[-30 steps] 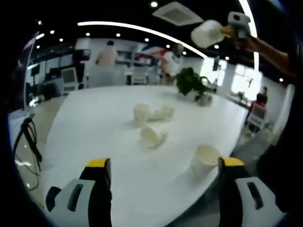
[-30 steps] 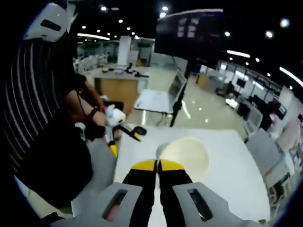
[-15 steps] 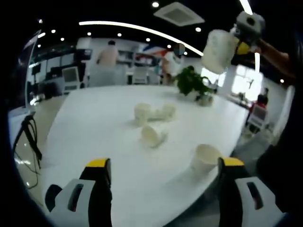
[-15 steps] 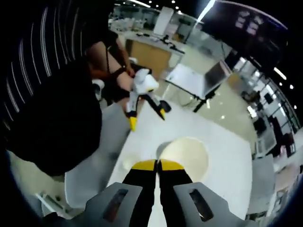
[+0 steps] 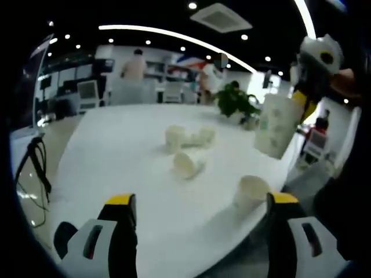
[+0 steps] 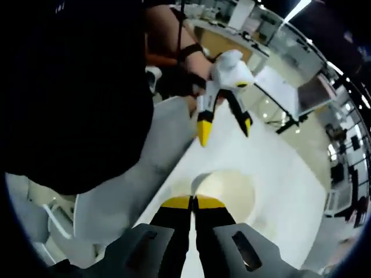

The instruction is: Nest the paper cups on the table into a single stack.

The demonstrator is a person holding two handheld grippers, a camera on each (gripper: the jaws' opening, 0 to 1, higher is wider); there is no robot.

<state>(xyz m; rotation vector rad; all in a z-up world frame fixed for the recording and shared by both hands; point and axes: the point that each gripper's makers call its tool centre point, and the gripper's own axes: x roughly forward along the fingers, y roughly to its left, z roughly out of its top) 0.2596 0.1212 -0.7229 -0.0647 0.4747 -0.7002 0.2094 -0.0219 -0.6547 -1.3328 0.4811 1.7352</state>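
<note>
Right gripper [image 6: 192,201] holds a cup [image 5: 278,125] above the table [image 5: 116,150], potted plant [image 5: 235,99] behind.

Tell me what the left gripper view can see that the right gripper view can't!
The left gripper view has the loose cups: an upright paper cup near the table's edge, a tipped cup, a small cluster of cups, plus a potted plant and people far off. The right gripper view looks into the held cup's open mouth and shows the person's dark clothing. Both share the white table, the held cup and both hand-held grippers: the left hand-held gripper is open, the right hand-held gripper is shut on the cup.
</note>
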